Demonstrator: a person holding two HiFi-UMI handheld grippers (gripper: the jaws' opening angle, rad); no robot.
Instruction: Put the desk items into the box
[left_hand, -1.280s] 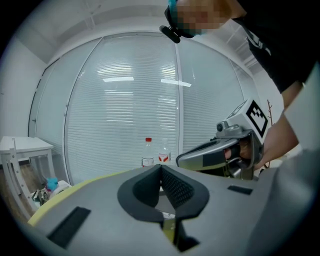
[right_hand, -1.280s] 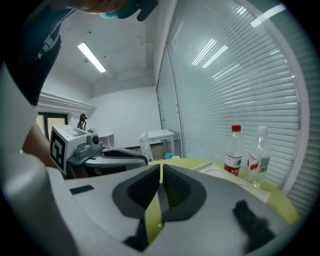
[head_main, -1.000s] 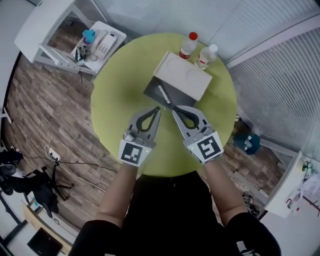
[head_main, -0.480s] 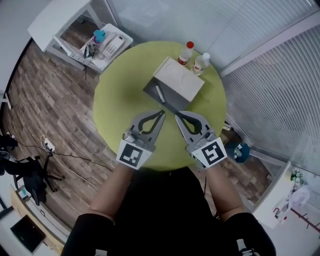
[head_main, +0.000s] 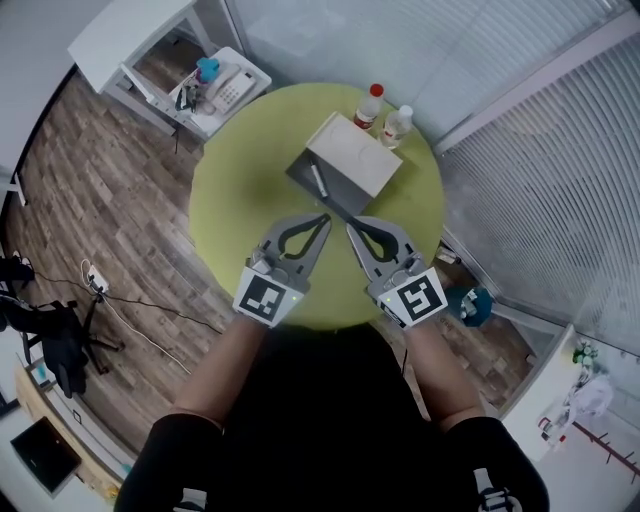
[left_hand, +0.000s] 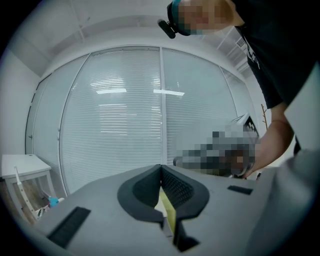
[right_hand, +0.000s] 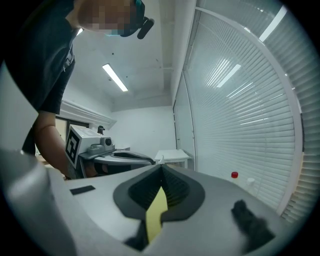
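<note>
box (head_main: 362, 158) stands on the round green tabletop (head_main: 240, 200), toward its far side. it is white, with a dark open face or flap turned toward the person. a slim pen-like item (head_main: 318, 181) lies on that dark part; whether it is fully inside the box cannot be told.

two bottles stand just beyond the box, outside it: a red-capped bottle (head_main: 370, 104) and a white-capped bottle (head_main: 397, 124).

left gripper (head_main: 323, 217) and right gripper (head_main: 352, 224) hang side by side on the near side of the box, tips toward it, close to but apart from its dark face. in the left gripper view the left gripper (left_hand: 161, 168) has its jaws pressed together with nothing between them; only a strip of green tabletop shows below. the right gripper (right_hand: 161, 168) reads the same in the right gripper view: jaws together, nothing held.

change over the last second: the head view has drawn back, so the tabletop fills less of the picture and more floor shows. both grippers have stayed closed and empty, and now sit slightly farther from the box. the pen-like item and both bottles have not moved.

meaning for the task: no item is in transit. if the bottles count as desk items, loading is probably unfinished; a gripper must first open, then reach beyond the box.
</note>
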